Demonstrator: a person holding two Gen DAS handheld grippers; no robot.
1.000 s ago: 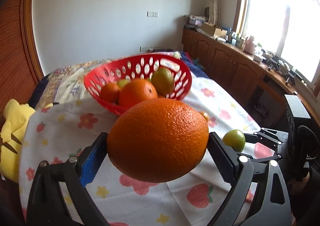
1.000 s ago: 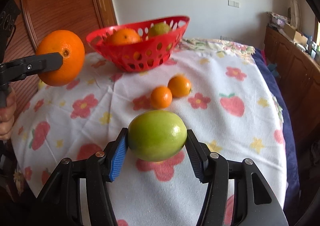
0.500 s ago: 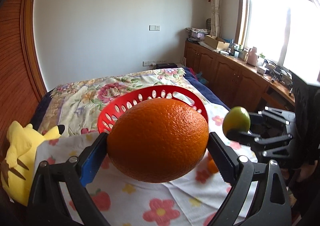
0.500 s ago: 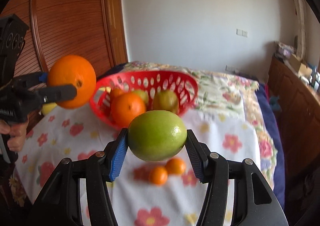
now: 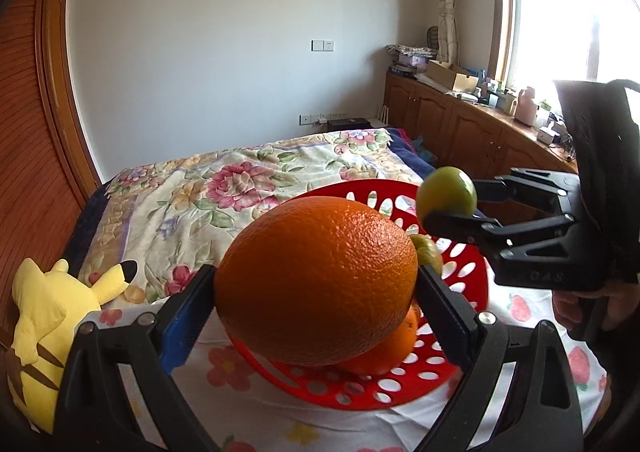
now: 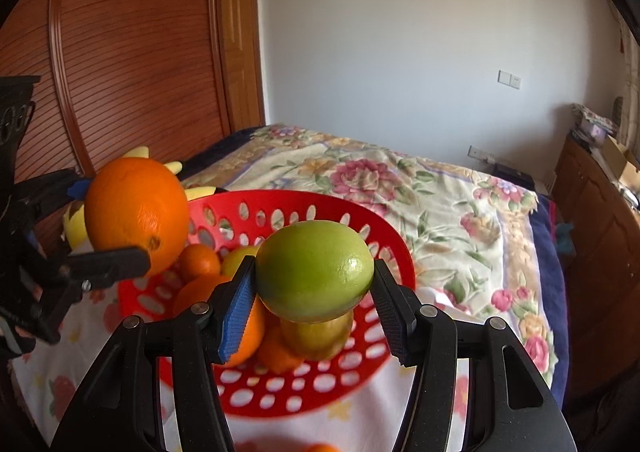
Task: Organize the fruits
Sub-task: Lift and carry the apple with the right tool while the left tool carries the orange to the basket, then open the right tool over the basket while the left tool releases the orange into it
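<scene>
My left gripper [image 5: 316,292] is shut on a large orange [image 5: 316,292] and holds it above the near rim of the red basket [image 5: 472,264]. My right gripper [image 6: 314,284] is shut on a green citrus fruit [image 6: 314,270] and holds it over the red basket [image 6: 304,392]. The basket holds several oranges [image 6: 199,261] and greenish fruits [image 6: 316,336]. Each gripper shows in the other's view: the orange [image 6: 136,212] at the left, the green fruit [image 5: 446,190] at the right.
The basket sits on a white flowered cloth [image 5: 224,384] over a bed with a floral quilt [image 5: 224,180]. A yellow plush toy [image 5: 44,312] lies at the left. Wooden cabinets [image 5: 472,132] stand at the right, a wooden wardrobe [image 6: 120,64] at the left. A small orange fruit [image 6: 320,447] lies on the cloth near me.
Both grippers have risen and moved forward with their fruits, from above the cloth to over the red basket. The basket now looks closer and lower in both views.
</scene>
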